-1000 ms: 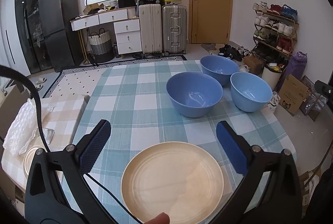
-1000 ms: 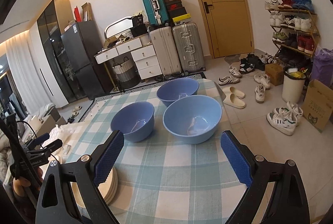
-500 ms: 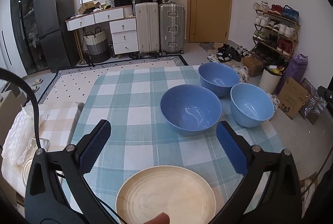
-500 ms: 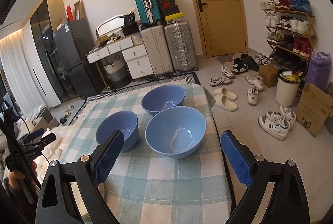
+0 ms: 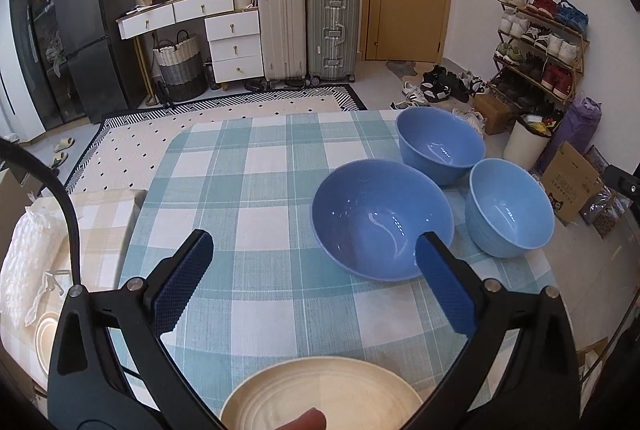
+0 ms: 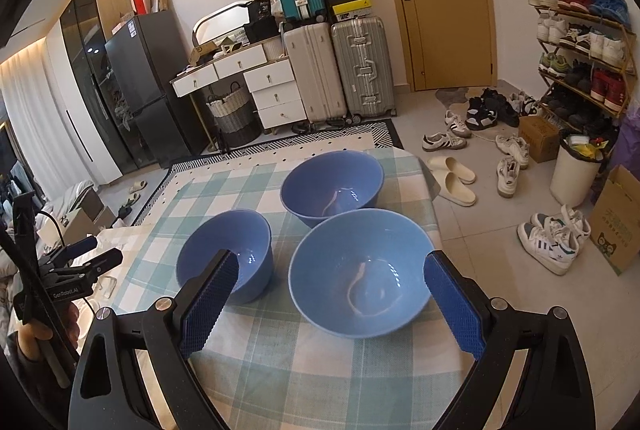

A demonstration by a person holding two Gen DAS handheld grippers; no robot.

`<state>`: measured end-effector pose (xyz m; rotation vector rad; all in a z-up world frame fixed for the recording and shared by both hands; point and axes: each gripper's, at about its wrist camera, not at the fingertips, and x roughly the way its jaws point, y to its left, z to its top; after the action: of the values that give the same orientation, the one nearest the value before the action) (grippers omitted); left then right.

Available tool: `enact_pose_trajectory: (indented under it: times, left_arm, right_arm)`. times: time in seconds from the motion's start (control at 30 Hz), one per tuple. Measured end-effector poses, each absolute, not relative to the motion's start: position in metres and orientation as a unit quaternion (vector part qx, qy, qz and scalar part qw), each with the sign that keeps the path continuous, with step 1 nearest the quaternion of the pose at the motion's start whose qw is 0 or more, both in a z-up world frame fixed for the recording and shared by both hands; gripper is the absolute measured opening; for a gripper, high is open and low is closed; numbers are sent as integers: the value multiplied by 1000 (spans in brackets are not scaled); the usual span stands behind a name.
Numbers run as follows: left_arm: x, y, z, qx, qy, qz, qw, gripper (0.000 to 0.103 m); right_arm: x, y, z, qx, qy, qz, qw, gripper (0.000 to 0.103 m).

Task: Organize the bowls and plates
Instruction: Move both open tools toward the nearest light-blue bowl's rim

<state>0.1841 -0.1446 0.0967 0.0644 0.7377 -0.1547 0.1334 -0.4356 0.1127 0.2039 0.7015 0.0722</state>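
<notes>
Three blue bowls stand on the checked tablecloth (image 5: pixel 256 214). In the left wrist view the nearest bowl (image 5: pixel 380 222) is ahead right, with a second bowl (image 5: pixel 510 208) to its right and a third bowl (image 5: pixel 440 148) behind. A cream plate (image 5: pixel 320 396) lies at the bottom edge. My left gripper (image 5: pixel 314 284) is open and empty above the cloth. In the right wrist view my right gripper (image 6: pixel 330 300) is open, its fingers either side of the light blue bowl (image 6: pixel 360 274). Two darker bowls (image 6: pixel 226 256) (image 6: pixel 332 186) stand behind. The left gripper (image 6: pixel 80 262) shows at far left.
The table's right edge drops to a tiled floor with shoes (image 6: pixel 552 238), a bin (image 6: pixel 576 170) and a cardboard box (image 6: pixel 616 226). A second table with a white bag (image 5: pixel 24 254) and a plate (image 5: pixel 44 338) stands to the left. Suitcases (image 5: pixel 308 26) and drawers line the far wall.
The left gripper has pulled back and up from the cream plate, which slid to the bottom edge. The right gripper has moved toward the light blue bowl, now between its fingers.
</notes>
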Motion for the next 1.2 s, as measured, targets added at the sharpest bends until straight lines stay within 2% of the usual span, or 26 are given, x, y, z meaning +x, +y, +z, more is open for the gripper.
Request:
enact_pose_trajectory:
  times: [0.6,1.2]
  left_arm:
    - [286,-139,77,33,399,-72,913,101]
    - [336,-134,25,20,443,-82,892,101]
  right_arm:
    - [259,-382,77,88,392,101,910,96]
    - [314,-326,22,67,447,159,878,95]
